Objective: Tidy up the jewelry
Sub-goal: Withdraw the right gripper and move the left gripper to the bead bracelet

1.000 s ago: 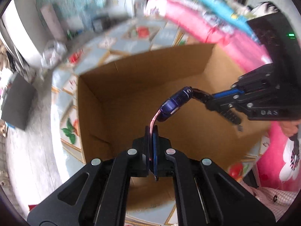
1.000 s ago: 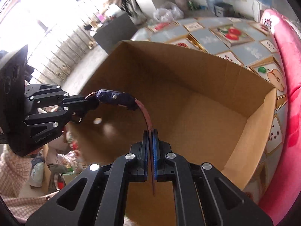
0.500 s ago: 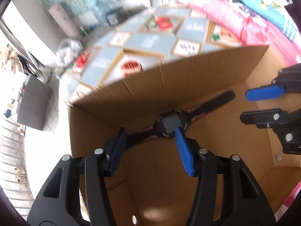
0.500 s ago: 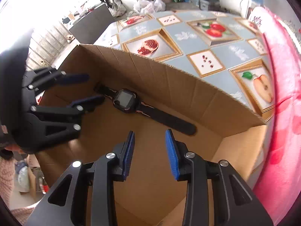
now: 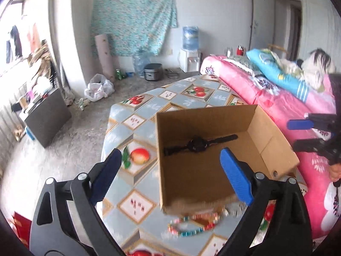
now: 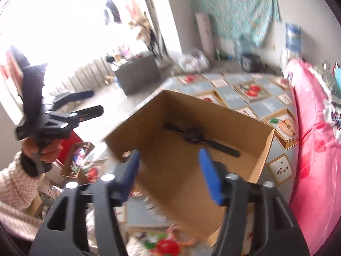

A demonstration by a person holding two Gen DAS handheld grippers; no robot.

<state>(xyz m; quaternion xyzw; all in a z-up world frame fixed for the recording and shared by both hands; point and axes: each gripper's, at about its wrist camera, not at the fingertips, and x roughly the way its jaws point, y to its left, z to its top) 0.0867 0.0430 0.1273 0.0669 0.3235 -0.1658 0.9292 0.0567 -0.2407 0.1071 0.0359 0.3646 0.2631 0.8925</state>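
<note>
A black wristwatch [image 5: 197,145] [image 6: 195,136] lies flat on the floor of an open cardboard box [image 5: 275,147] [image 6: 264,149]. My left gripper [image 5: 170,168] hangs above the box's near left corner, its jaws opening wide with nothing between them. My right gripper [image 6: 169,166] is above the box's near side, jaws also opening and empty. Each gripper shows in the other's view: the right gripper [image 5: 307,134] at the right edge, the left gripper [image 6: 85,104] held by a hand at the left. A colourful bead bracelet [image 5: 191,224] lies on the table in front of the box.
The table wears a fruit-patterned cloth [image 5: 149,111]. A pink bedspread [image 5: 277,98] with pillows runs along the right. Small jewelry pieces [image 5: 232,211] lie by the box's front. A dark cabinet [image 5: 46,115] and bags stand on the floor to the left.
Both grippers held the watch by its strap ends over the box, then let it go; it now lies on the box floor. Both grippers have opened and pulled back and up.
</note>
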